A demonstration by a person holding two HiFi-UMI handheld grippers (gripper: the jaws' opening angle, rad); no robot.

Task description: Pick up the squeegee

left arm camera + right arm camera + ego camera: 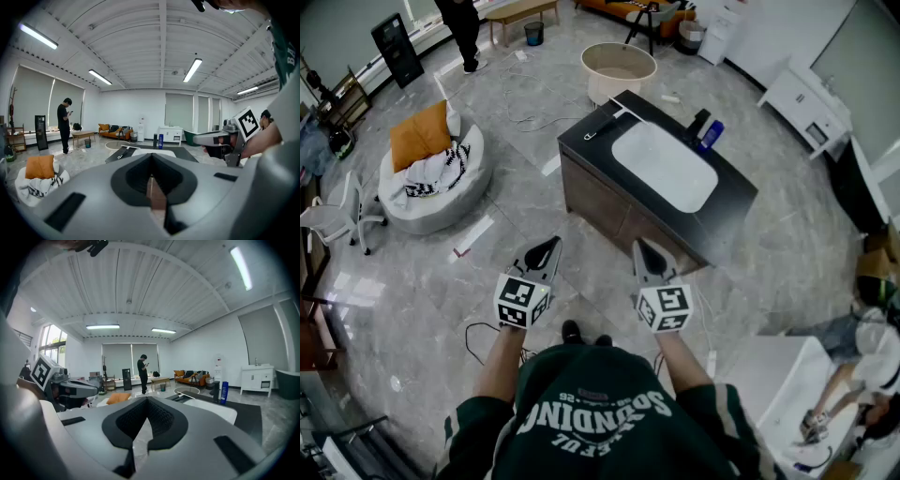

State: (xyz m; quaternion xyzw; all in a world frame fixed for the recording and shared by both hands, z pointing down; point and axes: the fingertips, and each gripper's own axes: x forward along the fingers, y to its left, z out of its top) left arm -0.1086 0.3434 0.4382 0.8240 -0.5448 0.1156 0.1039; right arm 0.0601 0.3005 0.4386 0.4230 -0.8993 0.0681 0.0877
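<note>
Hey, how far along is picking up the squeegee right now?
Nothing is done yet: the squeegee lies untouched at the far corner of the black counter, beside the white sink. Nothing is in hand; the left gripper and right gripper are shut and empty, short of the counter. Left to do: reach over, open the fingers, grip the squeegee and lift it.

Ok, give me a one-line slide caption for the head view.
Left gripper and right gripper, both shut and empty, short of the dark counter; squeegee untouched on its far corner.
</note>
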